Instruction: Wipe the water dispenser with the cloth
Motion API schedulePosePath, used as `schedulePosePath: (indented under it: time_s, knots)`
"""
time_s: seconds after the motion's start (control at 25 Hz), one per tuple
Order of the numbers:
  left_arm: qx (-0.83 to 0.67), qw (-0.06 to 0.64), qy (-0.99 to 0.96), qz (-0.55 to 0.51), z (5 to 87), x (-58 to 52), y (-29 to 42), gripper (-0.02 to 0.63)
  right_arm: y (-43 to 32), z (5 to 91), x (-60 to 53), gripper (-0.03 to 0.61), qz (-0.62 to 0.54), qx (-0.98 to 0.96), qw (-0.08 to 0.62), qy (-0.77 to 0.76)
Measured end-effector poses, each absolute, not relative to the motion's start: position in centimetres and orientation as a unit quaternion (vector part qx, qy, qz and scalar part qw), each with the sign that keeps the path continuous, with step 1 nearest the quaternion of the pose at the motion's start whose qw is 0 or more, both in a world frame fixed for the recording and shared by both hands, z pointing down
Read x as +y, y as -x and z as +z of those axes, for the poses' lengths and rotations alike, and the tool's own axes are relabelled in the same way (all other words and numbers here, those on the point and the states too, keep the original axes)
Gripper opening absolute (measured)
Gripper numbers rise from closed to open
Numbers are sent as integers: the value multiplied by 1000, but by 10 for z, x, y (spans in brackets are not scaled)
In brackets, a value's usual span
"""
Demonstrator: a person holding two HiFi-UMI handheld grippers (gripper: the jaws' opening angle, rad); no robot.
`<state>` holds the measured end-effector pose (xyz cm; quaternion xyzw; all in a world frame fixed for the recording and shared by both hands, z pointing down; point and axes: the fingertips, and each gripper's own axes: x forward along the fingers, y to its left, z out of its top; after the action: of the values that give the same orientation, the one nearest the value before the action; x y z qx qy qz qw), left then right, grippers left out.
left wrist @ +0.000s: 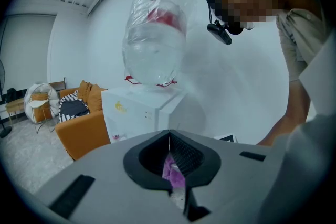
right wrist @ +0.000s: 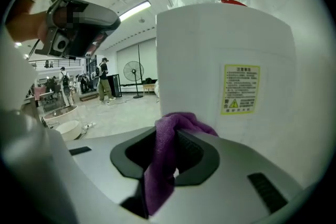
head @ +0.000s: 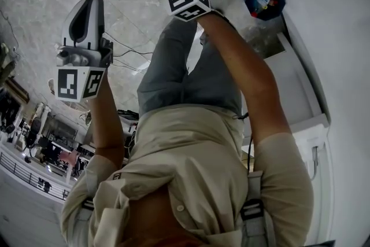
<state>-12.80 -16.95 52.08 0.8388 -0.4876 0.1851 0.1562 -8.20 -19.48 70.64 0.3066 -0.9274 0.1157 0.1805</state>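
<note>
The white water dispenser [right wrist: 210, 50], big bottle [left wrist: 155, 39] on top, stands just in front of the right gripper [right wrist: 167, 136], whose fingers pinch the purple cloth [right wrist: 160, 176]. The left gripper [left wrist: 169, 136] squeezes a small purple bit [left wrist: 174, 171], maybe cloth. Pushing too hard could rock the bottle.

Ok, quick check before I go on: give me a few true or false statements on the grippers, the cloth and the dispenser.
1. The right gripper is shut on the purple cloth. True.
2. No bottle sits on the water dispenser. False: a clear bottle stands on top.
3. A yellow label shows on the dispenser's side. True.
4. The jaws of the left gripper stand wide apart. False: they are together, with a purple scrap between them.
</note>
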Motion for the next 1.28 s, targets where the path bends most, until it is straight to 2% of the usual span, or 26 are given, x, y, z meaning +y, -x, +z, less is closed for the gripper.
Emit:
schedulePosePath:
  time_s: [0.4, 0.64, 0.76, 1.08, 1.28]
  knots:
    - [-493, 160, -833, 194, 544, -160, 139, 19, -33, 753, -299, 97, 111, -857, 213, -456]
    - [-494, 164, -831, 198, 562, -155, 144, 20, -84, 765, -339, 97, 121, -814, 198, -532]
    - [-492, 166, -831, 198, 566, -155, 145, 18, -61, 771, -323, 98, 125, -826, 203, -510]
    - [-481, 163, -839, 195, 570, -165, 135, 18, 62, 798, -217, 98, 165, -886, 218, -375]
    - [-481, 162, -838, 200, 575, -166, 139, 19, 90, 808, -193, 98, 149, -907, 233, -318]
